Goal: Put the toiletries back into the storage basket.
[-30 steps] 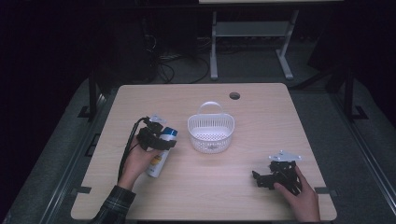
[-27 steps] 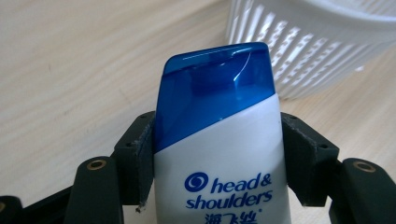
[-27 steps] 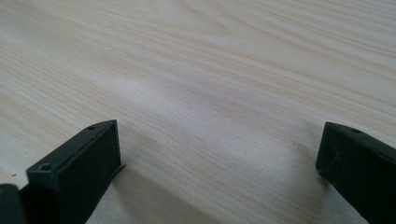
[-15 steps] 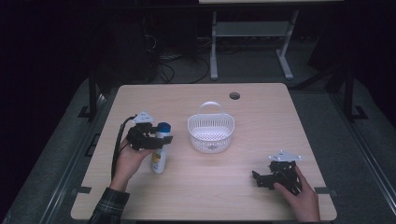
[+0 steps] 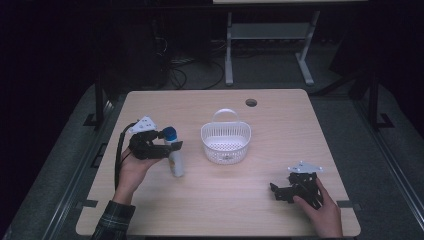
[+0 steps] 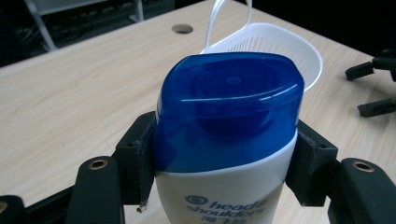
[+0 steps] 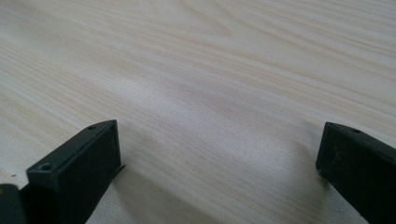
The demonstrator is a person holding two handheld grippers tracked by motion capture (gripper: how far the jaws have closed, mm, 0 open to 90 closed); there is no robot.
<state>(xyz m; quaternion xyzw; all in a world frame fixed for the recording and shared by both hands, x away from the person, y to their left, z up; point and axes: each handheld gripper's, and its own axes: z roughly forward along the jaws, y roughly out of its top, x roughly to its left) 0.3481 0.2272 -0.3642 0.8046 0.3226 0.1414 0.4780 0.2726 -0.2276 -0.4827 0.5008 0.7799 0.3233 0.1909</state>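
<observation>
One shampoo bottle (image 5: 175, 159) clamped in left claw (image 5: 172, 146), one white basket (image 5: 225, 142), right claw (image 5: 276, 192) spread wide

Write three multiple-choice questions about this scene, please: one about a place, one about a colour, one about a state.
1. Where is the white basket?
A. on the floor
B. near the table's middle, right of the shampoo bottle
C. under the right gripper

2. What colour is the shampoo bottle cap?
A. red
B. green
C. blue

3. What state is the right gripper in?
A. open, holding nothing
B. shut on the basket
C. shut on the bottle

Answers: B, the high view shows the basket mid-table beside the bottle; C, the left gripper view shows a blue cap; A, its fingers stand apart over bare table.
</observation>
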